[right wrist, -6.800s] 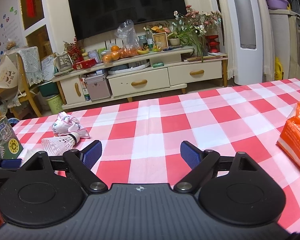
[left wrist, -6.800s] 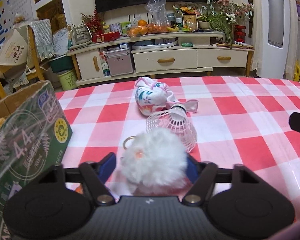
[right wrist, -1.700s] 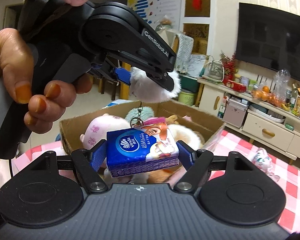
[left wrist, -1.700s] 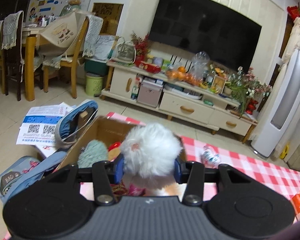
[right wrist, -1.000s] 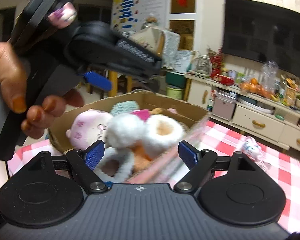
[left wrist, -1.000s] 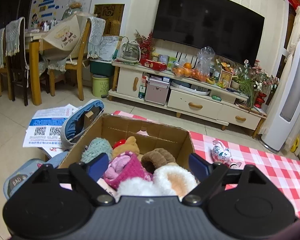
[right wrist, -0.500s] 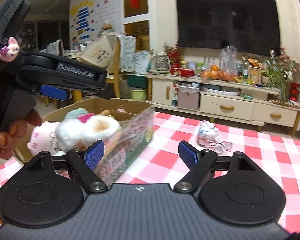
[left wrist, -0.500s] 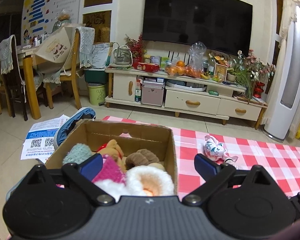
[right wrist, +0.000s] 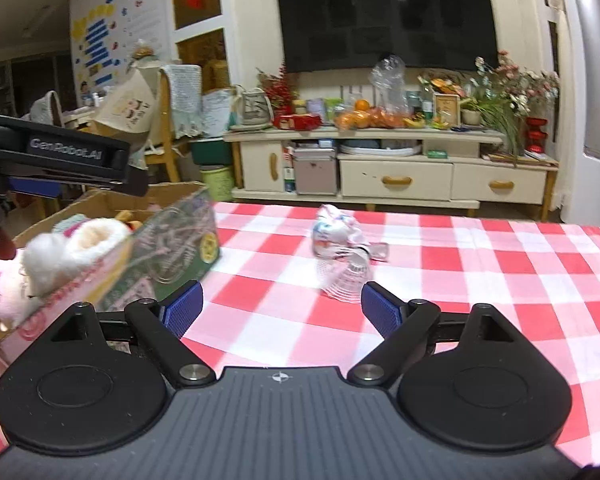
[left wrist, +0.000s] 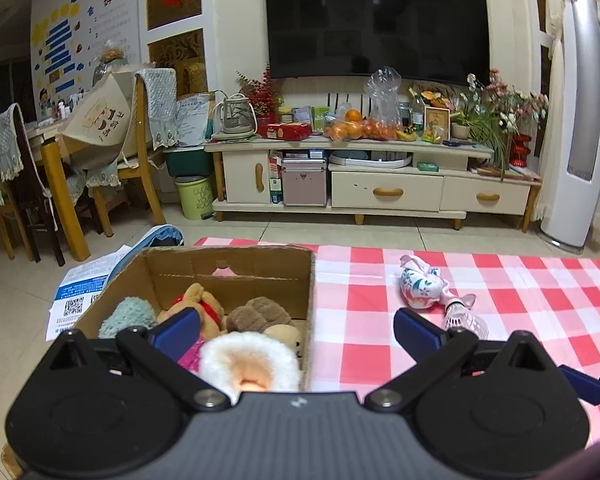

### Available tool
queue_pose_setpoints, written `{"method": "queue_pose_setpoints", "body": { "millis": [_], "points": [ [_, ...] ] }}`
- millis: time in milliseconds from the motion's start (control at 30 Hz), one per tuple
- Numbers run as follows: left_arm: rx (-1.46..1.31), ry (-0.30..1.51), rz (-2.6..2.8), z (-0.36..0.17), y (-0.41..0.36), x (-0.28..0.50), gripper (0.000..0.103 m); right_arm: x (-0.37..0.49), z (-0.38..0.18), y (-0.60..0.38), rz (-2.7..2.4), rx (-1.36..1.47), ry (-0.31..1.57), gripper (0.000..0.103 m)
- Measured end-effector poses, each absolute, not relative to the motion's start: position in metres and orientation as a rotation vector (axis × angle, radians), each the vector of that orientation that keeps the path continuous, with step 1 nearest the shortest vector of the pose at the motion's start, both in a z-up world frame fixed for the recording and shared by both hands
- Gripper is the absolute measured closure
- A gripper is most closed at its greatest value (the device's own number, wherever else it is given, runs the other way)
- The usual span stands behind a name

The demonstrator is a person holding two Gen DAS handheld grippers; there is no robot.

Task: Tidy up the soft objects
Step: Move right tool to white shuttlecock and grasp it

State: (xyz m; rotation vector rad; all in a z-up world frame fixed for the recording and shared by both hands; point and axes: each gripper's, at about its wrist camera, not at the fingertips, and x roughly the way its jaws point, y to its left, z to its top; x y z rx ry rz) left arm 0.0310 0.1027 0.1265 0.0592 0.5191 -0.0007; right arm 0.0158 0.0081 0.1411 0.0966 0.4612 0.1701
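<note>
At the left stands the cardboard box (left wrist: 236,268), full of plush toys; a white fluffy toy (left wrist: 252,360) lies on top near its front edge. The left gripper (left wrist: 296,330) is above the box's right corner, its jaws opening wide, and it holds nothing. In the middle of the checkered tablecloth (right wrist: 480,272) lie a floral cloth pouch (right wrist: 332,232) and, touching it, a shuttlecock (right wrist: 346,278). The right gripper (right wrist: 281,309) is wide apart and empty above the cloth.
</note>
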Motion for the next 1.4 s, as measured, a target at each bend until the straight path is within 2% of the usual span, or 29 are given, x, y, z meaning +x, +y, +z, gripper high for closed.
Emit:
{"method": "queue_pose_setpoints", "body": {
  "millis": [767,1400],
  "points": [
    [0.175,0.542,-0.006,0.114,0.055,0.036,0.001,0.044,0.115,-0.026,0.091,0.142,0.489,0.000],
    [0.191,0.543,0.027,0.112,0.057,0.036,0.001,0.112,0.076,-0.027,0.103,0.223,0.576,0.000]
  ]
}}
